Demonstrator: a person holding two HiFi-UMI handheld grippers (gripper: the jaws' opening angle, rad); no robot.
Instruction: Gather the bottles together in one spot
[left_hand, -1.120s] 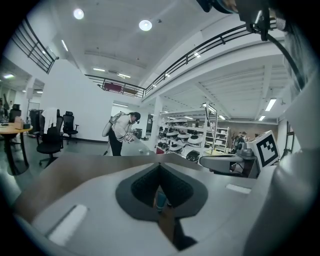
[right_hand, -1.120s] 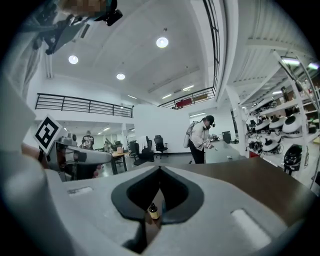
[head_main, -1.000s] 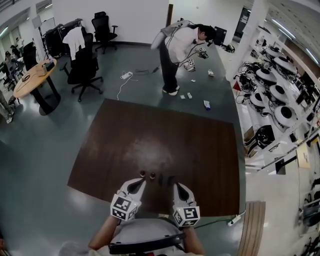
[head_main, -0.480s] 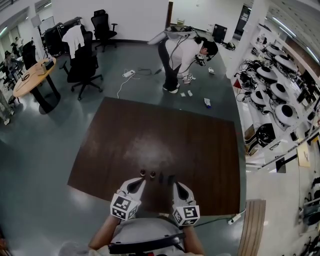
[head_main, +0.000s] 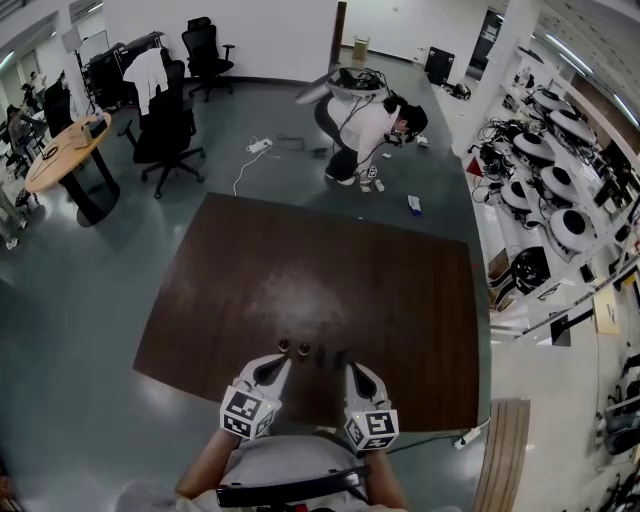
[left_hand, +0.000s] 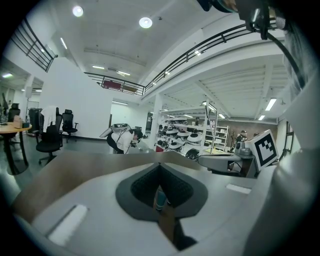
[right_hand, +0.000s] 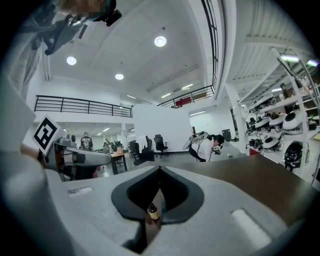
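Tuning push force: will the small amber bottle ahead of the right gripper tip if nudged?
Likely: the amber bottle stands upright, taller than wide, so a high nudge may topple it. Its round body would probably roll then. Pushed low, it probably slides on the glossy table.

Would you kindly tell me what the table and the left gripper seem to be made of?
The table looks like dark brown wood or wood-look laminate with a semi-gloss finish; a pale patch of glare shows on its middle. The left gripper has a pale grey shell, matte and smooth, probably moulded plastic. Its dark pads seem finely ribbed, likely rubber or foam.
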